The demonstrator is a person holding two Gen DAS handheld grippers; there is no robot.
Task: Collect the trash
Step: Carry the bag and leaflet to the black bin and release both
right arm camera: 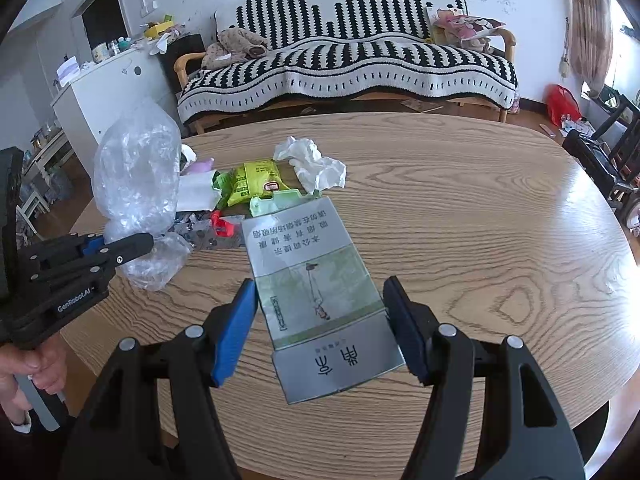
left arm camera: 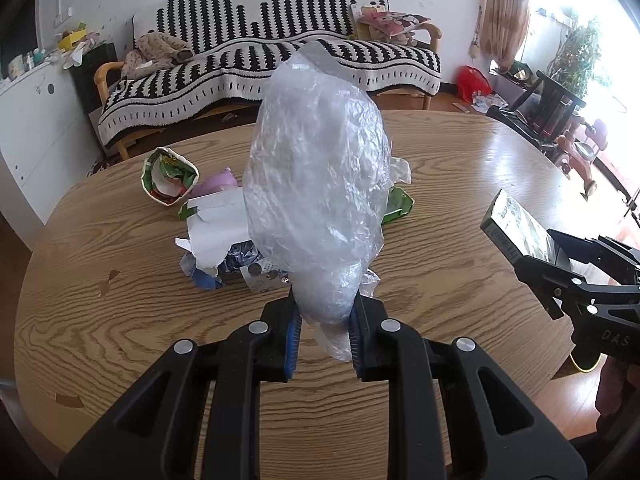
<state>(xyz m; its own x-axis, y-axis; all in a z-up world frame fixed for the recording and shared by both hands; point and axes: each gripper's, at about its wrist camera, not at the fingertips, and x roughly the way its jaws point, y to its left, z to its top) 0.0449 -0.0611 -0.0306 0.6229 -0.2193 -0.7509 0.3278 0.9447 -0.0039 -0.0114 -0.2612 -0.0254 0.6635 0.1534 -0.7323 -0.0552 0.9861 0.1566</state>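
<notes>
Holding two pieces of trash clear of the desk (right arm camera: 460, 200), I judge the big risk is the clear plastic bag (left arm camera: 316, 184): my left hand-held gripper (left arm camera: 323, 340) is nearly closed, pinching only its thin lower neck, so the bulk above could flop over or slide out if I swing it. It stands upright, long axis running up and away from the jaws. Next, the flattened cigarette carton (right arm camera: 316, 288) sits in my right hand-held gripper (right arm camera: 320, 332), jaws about half open and pressed on its two side edges; thin card could buckle or pivot loose. Its long axis points straight ahead along the fingers, far end toward the litter pile (right arm camera: 256, 196) on the desk. Smallest worry: brushing the crumpled tissue (right arm camera: 312, 164) lying at the pile's far side.
</notes>
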